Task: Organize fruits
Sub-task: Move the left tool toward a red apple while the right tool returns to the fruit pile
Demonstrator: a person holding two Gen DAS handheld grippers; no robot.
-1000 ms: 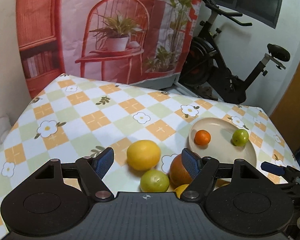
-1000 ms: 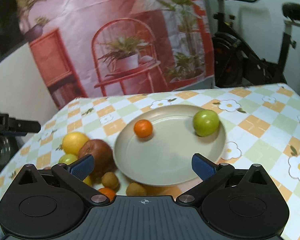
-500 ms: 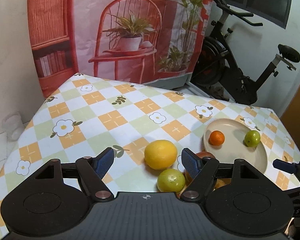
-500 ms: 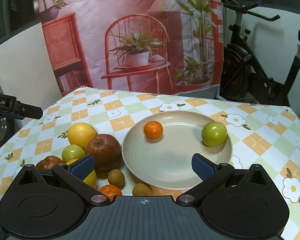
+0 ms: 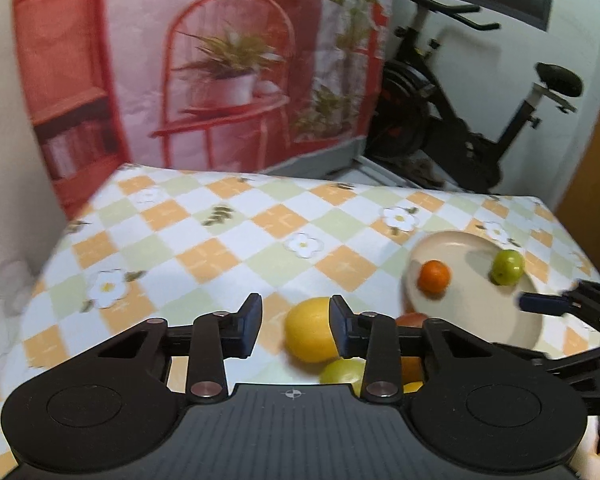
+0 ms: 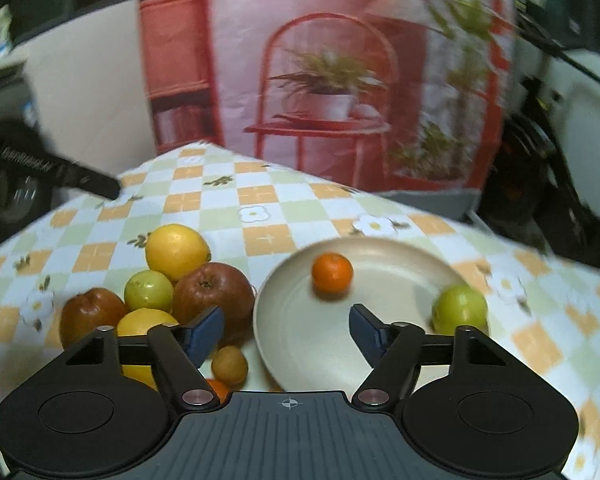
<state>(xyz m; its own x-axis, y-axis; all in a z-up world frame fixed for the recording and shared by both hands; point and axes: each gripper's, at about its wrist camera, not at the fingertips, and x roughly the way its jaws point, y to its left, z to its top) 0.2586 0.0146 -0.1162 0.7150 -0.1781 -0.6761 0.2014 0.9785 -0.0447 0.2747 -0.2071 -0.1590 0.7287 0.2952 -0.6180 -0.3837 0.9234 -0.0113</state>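
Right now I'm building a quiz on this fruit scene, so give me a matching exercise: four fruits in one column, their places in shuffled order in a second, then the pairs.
Fruits
1. small orange
2. green fruit
3. large yellow citrus
4. small brown fruit

Places
A. far end of the pile on the tablecloth
B. on the cloth beside the plate's near left rim
C. on the plate, toward its far rim
D. on the plate, at its right edge

Pairs: 1-C, 2-D, 3-A, 4-B
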